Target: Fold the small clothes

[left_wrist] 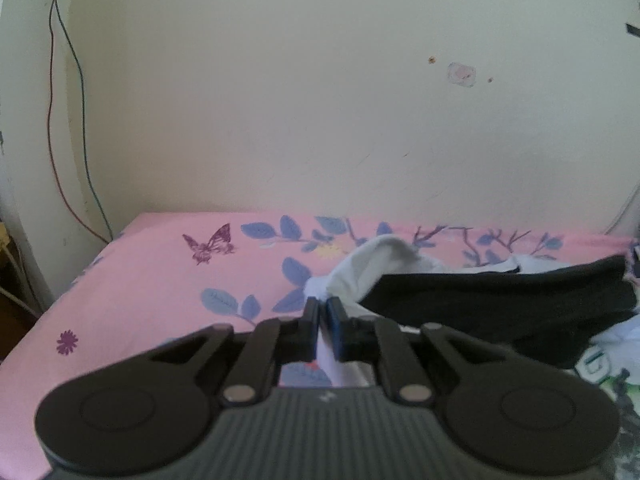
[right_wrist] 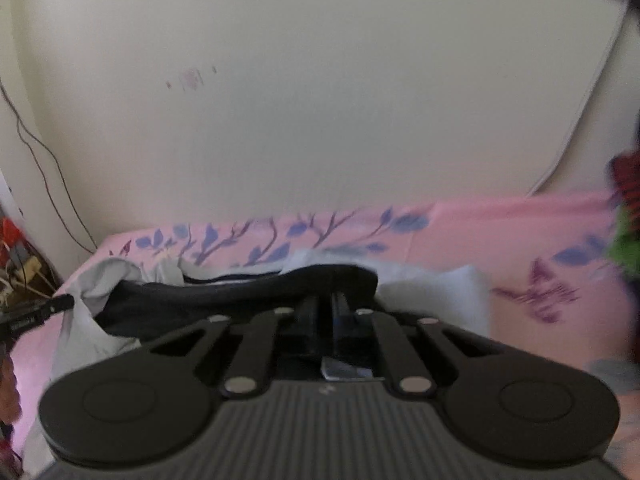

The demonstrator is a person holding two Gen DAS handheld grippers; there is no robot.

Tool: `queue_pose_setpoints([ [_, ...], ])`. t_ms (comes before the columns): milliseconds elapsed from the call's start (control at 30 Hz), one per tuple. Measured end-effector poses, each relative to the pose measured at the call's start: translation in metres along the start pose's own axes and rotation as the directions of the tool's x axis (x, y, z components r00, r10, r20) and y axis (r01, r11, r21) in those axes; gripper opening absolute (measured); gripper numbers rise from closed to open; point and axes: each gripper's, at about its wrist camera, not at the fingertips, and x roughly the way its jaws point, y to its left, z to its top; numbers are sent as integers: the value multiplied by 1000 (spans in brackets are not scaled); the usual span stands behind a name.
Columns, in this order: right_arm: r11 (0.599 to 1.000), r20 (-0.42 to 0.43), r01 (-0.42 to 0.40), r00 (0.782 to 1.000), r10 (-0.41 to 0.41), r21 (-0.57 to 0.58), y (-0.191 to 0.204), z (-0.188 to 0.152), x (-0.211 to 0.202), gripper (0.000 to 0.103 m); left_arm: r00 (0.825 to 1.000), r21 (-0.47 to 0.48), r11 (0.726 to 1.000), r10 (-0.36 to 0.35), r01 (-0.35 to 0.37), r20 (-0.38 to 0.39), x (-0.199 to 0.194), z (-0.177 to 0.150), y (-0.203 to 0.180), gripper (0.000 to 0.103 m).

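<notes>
A small white and black garment [left_wrist: 492,300] lies on the pink floral bedsheet [left_wrist: 152,280]. My left gripper [left_wrist: 323,304] is shut on its white corner [left_wrist: 360,276] and holds the cloth pulled taut. In the right wrist view the same garment [right_wrist: 248,288] spreads in front of my right gripper [right_wrist: 325,300], whose jaws are closed on the black fabric edge. The left gripper's tip [right_wrist: 40,312] shows at the left edge of that view.
A cream wall [left_wrist: 320,100] rises right behind the bed. Wires [left_wrist: 76,120] hang down the wall at the left. Red and green cloth [right_wrist: 626,216] lies at the right edge of the bed. Printed fabric [left_wrist: 600,364] lies near the right.
</notes>
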Motion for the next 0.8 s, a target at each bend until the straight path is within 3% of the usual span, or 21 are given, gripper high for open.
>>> queue_pose_setpoints([
  [67, 999, -3, 25, 1000, -25, -42, -2, -7, -14, 0, 1000, 34, 999, 1, -2, 5, -2, 0, -7, 7],
  [100, 998, -40, 24, 999, -26, -56, -4, -12, -14, 7, 1000, 53, 999, 1, -1, -3, -1, -1, -10, 11],
  [167, 996, -66, 50, 996, -54, -70, -9, -18, -11, 53, 1000, 72, 997, -14, 15, -18, 1, -2, -15, 19],
  [233, 997, -11, 57, 998, -58, -60, -14, -14, -12, 59, 999, 71, 997, -39, 38, 11, -5, -2, -17, 29],
  [267, 999, 5, 41, 999, -41, -23, -19, -9, -9, 61, 998, 63, 997, -57, 54, 36, -10, -2, -17, 40],
  [300, 999, 9, 22, 1000, -22, 30, -25, -4, -3, 61, 995, 51, 996, -79, 76, 60, -15, -2, -16, 50],
  [433, 972, -93, 5, 995, 17, 233, -48, 3, 39, 58, 981, -8, 989, -149, 151, 122, -24, 1, -6, 51],
  [500, 977, -156, 14, 988, 20, 211, -45, -5, 54, 32, 987, -58, 989, -131, 137, 97, -16, 3, 2, 48],
  [533, 983, -151, 31, 989, -3, 182, -38, -7, 52, 8, 992, -82, 990, -105, 111, 73, -9, 3, 6, 47],
  [633, 988, -11, 21, 1000, -19, 151, -24, -7, 20, 6, 1000, -158, 987, -31, 31, 1, 10, 2, 19, 34],
  [733, 993, 120, 38, 991, -51, 110, -11, -12, -22, 6, 998, -227, 973, -58, 51, -24, 19, 0, 26, 29],
  [800, 993, 137, 84, 986, -94, 79, -11, -23, -33, 7, 997, -203, 977, -70, 62, -36, 24, -1, 16, 23],
])
